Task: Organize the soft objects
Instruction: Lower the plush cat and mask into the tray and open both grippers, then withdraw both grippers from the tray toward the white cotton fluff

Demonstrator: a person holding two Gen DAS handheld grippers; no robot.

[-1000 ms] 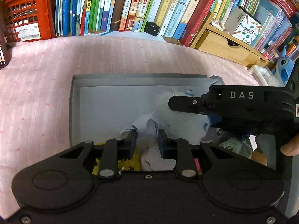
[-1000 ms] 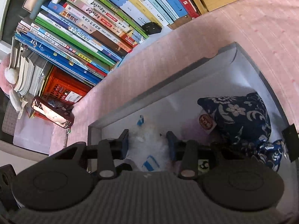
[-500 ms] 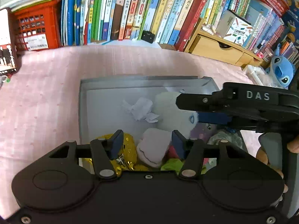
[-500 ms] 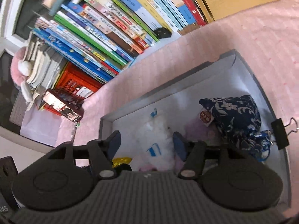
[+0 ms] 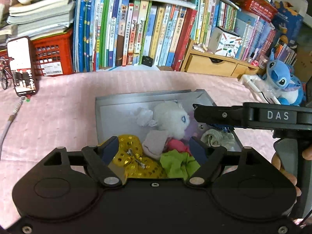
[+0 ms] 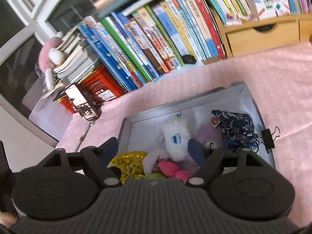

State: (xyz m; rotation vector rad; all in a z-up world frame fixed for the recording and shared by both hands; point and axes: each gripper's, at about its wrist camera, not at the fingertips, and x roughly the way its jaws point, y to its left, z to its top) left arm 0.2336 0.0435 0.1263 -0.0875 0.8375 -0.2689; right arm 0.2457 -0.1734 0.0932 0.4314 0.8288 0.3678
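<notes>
Both grippers, left (image 5: 153, 146) and right (image 6: 153, 147), hang released and empty above the grey box (image 5: 136, 98), lifted higher than a second ago, when my left fingers pinched something white. Inside lie a fluffy white plush (image 5: 171, 118), crumpled paper (image 5: 144, 117), sequined gold fabric (image 5: 134, 156), lime cloth (image 5: 178, 164) and a blue floral pouch (image 6: 237, 123).

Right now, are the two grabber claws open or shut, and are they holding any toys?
Left gripper: open, holding nothing, above the gray box.
Right gripper: open, holding nothing, above the same box.
</notes>
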